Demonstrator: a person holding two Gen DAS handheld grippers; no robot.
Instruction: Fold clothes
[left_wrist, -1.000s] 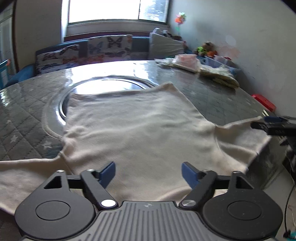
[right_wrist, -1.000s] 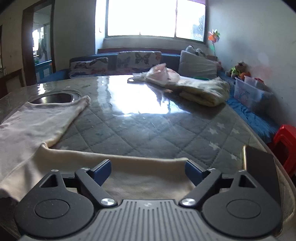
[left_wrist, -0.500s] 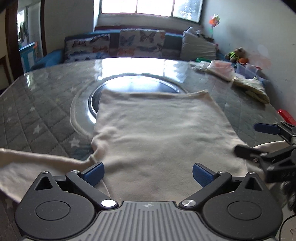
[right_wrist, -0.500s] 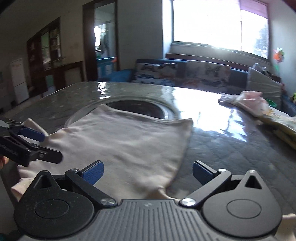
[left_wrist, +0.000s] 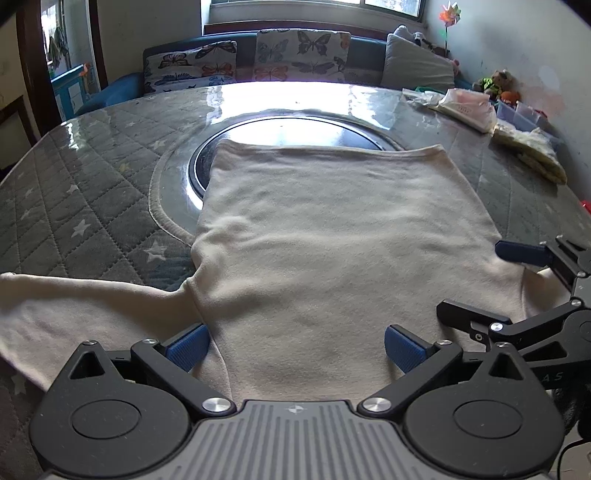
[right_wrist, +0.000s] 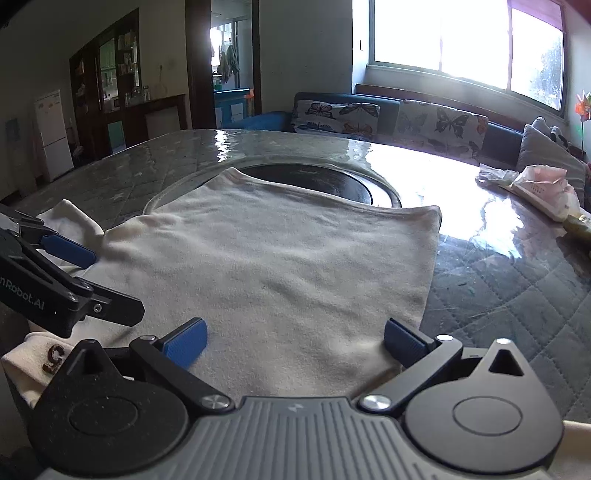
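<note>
A cream long-sleeved shirt (left_wrist: 332, 236) lies flat on the quilted grey table (left_wrist: 66, 206), hem toward the far side over the round inset. One sleeve (left_wrist: 74, 306) stretches left. My left gripper (left_wrist: 295, 345) is open and empty, hovering over the shirt's near edge by the left armpit. My right gripper (right_wrist: 295, 341) is open and empty over the near right part of the shirt (right_wrist: 280, 258). Each gripper shows in the other's view: the right one (left_wrist: 517, 288) at right, the left one (right_wrist: 74, 280) at left. A small brown mark (right_wrist: 55, 363) shows on the near edge.
A round dark metal inset (left_wrist: 295, 133) sits in the table's middle, partly under the hem. Piled clothes and a plastic bag (left_wrist: 469, 107) lie at the far right, with more folded cloth (left_wrist: 532, 155). A sofa with butterfly cushions (left_wrist: 295, 55) stands behind the table.
Both grippers have swung toward the middle of the shirt's near edge and drawn closer together. The right gripper turned left from the right sleeve. Both stay open; the shirt has not moved.
</note>
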